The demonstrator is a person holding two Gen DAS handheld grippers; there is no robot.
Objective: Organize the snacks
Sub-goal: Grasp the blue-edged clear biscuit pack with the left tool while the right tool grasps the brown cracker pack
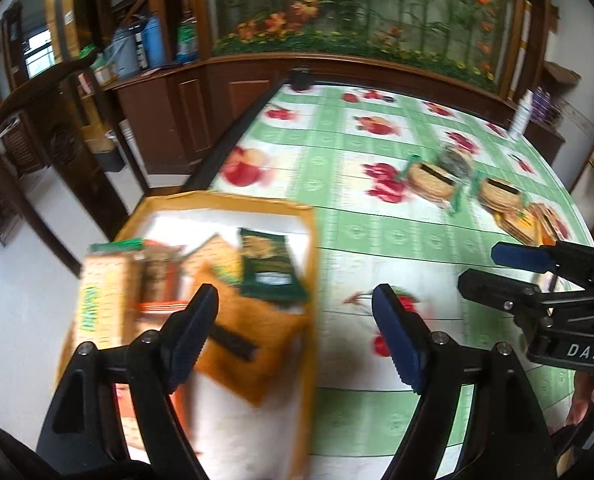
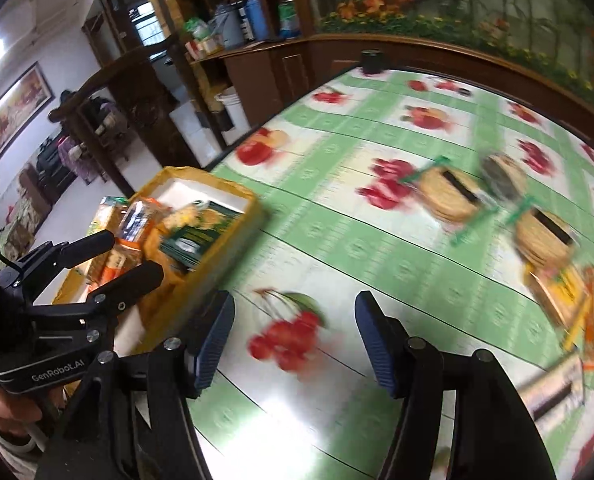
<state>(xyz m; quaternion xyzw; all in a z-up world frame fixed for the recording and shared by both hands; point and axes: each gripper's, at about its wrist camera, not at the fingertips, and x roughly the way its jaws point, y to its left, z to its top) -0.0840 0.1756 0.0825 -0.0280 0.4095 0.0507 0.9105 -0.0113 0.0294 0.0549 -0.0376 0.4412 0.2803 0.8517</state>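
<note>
Left of the left gripper (image 1: 295,312), its fingers apart and empty, the yellow box (image 1: 233,202) already holds several snack packs. Between the right gripper's (image 2: 295,322) fingers, also apart on nothing, lies bare bench (image 2: 337,184). Right of them, 2 cracker packs (image 2: 451,196) and more wait. Readable: "GenRobot.AI", "DAS".

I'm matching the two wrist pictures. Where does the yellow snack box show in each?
Left wrist: yellow box lower left, behind the left claw's left finger.
Right wrist: box left of centre, at the table's near left edge.
Shared landmark: the cherry print on the tablecloth, right of the box.
</note>
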